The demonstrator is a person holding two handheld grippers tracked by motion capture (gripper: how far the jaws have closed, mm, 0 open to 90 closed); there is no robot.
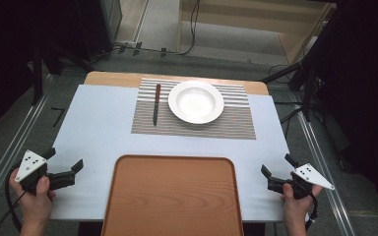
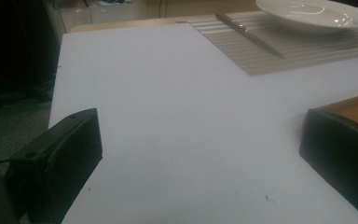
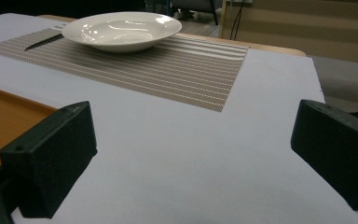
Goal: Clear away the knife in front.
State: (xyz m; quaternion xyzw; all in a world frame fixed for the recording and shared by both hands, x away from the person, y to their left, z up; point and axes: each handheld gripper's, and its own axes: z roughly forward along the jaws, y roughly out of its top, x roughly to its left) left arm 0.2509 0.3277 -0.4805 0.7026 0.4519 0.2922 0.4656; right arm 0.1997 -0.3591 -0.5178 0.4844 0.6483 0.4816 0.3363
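From above, my left gripper and right gripper rest on the white table, jaws spread, flanking the wooden tray. Along my left jaws, nothing sits between them; the knife lies on the striped mat beside the plate. My right jaws gape too; the dark sliver by the plate is probably that knife.
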